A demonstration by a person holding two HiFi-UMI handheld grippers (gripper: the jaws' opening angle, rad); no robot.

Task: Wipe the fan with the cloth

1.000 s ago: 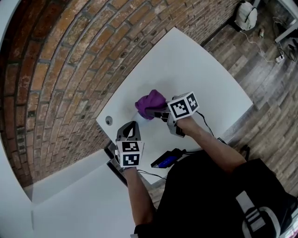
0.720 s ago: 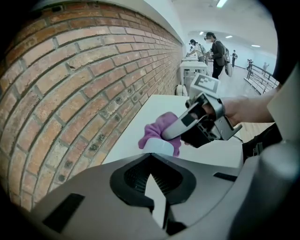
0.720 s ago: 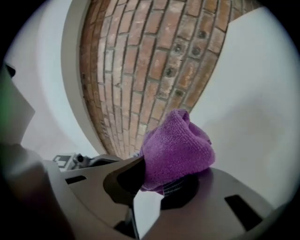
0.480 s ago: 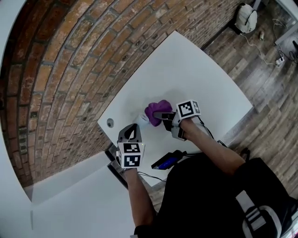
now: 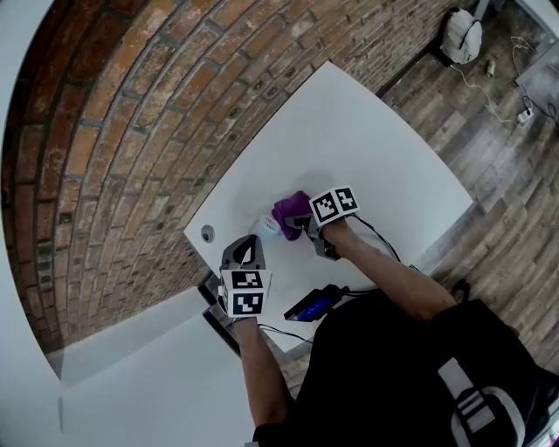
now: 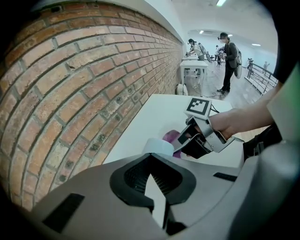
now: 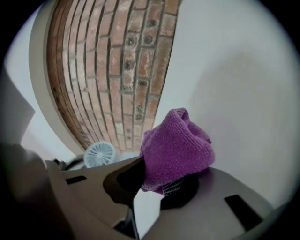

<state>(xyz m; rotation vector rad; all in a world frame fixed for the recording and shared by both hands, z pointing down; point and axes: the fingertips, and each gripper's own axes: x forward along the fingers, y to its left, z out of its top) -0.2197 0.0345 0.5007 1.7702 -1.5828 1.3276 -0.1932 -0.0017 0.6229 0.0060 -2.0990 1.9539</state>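
My right tongs [image 7: 161, 187] pinch the fluffy purple cloth [image 7: 176, 145] beside the small round white fan [image 7: 99, 153] on the white worktop [image 5: 349, 131]. My left tongs [image 5: 243, 252] are shut, empty. Nothing seems to hold the fan, so a push may tip it.

Prob. open-plan office or lab: brick wall [image 5: 131, 131], white counter [image 5: 367, 131], wood-plank floor [image 5: 507, 218], bag [image 5: 461, 33] on floor, people [image 6: 229, 47] at far counters [image 6: 194, 65] under ceiling strip lights [image 6: 220, 3].
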